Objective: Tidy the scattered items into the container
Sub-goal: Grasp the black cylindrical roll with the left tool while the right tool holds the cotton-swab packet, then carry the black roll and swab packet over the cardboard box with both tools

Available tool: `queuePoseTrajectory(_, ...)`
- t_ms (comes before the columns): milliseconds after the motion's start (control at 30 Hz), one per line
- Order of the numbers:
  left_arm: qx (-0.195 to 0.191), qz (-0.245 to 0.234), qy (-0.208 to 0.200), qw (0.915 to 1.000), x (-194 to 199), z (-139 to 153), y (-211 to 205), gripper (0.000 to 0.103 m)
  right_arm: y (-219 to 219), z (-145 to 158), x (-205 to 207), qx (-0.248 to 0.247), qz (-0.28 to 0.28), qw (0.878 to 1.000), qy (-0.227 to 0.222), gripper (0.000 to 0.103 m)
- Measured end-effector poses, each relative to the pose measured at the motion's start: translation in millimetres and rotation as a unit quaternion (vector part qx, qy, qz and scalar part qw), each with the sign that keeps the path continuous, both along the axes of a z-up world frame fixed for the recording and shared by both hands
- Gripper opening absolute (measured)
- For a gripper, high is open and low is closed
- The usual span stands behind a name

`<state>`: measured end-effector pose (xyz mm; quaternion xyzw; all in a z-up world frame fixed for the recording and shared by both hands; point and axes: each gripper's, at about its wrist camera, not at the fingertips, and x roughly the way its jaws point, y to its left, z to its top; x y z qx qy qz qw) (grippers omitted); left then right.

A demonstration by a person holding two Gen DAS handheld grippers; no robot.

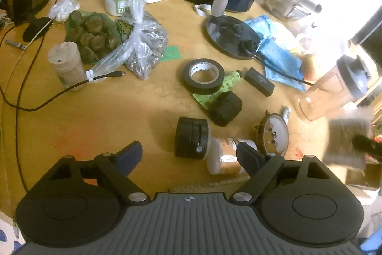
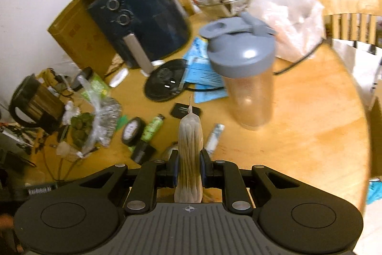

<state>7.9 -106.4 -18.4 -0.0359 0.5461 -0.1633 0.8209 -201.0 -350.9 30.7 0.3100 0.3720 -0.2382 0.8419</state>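
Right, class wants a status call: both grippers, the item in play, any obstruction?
Left gripper open, empty, above small jar. Right gripper shut on cotton-swab packet. Shaker bottle ahead. Container not identified.

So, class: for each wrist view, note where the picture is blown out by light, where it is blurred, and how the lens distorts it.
Left wrist view: window glare whitens the upper right corner, the shaker is smeared, the tape roll stays sharp, and the edges bow. Right wrist view: blur softens most of it, the air fryer included, and the table rim curves.
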Motion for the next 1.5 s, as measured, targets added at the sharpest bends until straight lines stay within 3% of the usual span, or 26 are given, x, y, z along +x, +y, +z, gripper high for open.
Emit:
queuePoseTrajectory(200, 0.017, -0.016, 0.007, 0.9997, 15, -21, -15, 0.077, -3, -17, -26, 0.008, -0.024, 0.999, 0.025, 0.020)
queuePoseTrajectory(367, 0.039, -0.027, 0.026, 0.9986, 23, -42, -24, 0.062, 5, -33, -39, 0.018, -0.032, 0.998, 0.053, 0.020)
queuePoseTrajectory(600, 0.028, -0.037, 0.036, 0.9983, 21, -54, -29, 0.043, 21, -43, -39, 0.030, -0.006, 0.996, 0.079, 0.020)
queuePoseTrajectory(967, 0.025, -0.033, 0.019, 0.9990, 16, -48, -26, 0.039, 45, -47, -35, 0.056, 0.060, 0.992, 0.098, 0.020)
queuePoseTrajectory(1300, 0.000, -0.024, -0.031, 0.9992, 4, -14, -8, 0.039, 38, -32, -39, 0.014, 0.038, 0.995, 0.091, 0.020)
queuePoseTrajectory(1333, -0.005, -0.054, -0.035, 0.9979, 2, -8, -7, 0.039, 36, -29, -39, 0.010, 0.035, 0.996, 0.086, 0.020)
queuePoseTrajectory(1400, -0.011, -0.058, -0.045, 0.9973, -2, 3, -2, 0.039, 35, -21, -40, 0.002, 0.033, 0.997, 0.075, 0.020)
queuePoseTrajectory(1433, -0.018, -0.095, -0.047, 0.9941, -4, 8, 0, 0.039, 34, -16, -39, -0.003, 0.033, 0.997, 0.069, 0.020)
queuePoseTrajectory(1500, -0.023, -0.103, -0.054, 0.9930, -8, 19, 4, 0.039, 33, -7, -38, -0.011, 0.033, 0.998, 0.057, 0.020)
